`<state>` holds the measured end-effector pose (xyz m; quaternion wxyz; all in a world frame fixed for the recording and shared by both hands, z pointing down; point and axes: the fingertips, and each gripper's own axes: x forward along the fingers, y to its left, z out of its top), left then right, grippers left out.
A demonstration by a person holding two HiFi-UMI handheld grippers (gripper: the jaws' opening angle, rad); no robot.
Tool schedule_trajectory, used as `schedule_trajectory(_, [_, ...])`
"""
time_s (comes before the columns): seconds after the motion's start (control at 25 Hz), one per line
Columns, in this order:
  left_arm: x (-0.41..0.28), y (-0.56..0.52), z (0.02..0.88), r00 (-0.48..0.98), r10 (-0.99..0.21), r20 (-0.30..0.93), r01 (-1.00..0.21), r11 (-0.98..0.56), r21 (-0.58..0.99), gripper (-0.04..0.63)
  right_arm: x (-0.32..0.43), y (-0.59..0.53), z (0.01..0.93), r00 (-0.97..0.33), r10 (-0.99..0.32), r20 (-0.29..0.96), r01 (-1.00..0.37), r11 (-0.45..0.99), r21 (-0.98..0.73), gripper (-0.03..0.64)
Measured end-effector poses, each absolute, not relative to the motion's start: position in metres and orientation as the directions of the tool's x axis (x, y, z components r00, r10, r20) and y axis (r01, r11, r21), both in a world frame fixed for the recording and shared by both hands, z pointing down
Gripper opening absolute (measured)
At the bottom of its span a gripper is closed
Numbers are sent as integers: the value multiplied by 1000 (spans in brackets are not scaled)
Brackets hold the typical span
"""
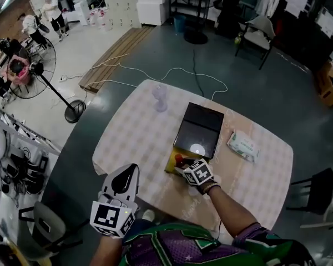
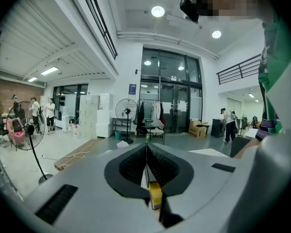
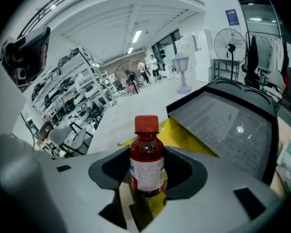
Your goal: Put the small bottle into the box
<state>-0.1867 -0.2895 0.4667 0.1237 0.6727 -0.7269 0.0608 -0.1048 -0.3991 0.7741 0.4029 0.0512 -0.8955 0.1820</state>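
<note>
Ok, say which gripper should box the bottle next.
Right. The right gripper is shut on the small red-capped red bottle beside the black-lidded yellow box; the left gripper is shut, empty, farther away.

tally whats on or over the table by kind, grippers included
small bottle: 1
box: 1
wipes packet: 1
pale lantern-shaped ornament: 1
grippers: 2 (left gripper, right gripper)
total: 6
</note>
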Motion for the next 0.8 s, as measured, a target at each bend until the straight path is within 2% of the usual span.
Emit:
schedule_trajectory(0.4, [-191,-279,472,-90,-954,285,-990,117,79,25,-111,-396,793,-576,92,812,-266,918,-293,227])
schedule_trajectory(0.8, [-203,-260,472,-115,-953,282,-985,146,92,25,-121,-396,801,-500,73,863,-298,921,-250,228])
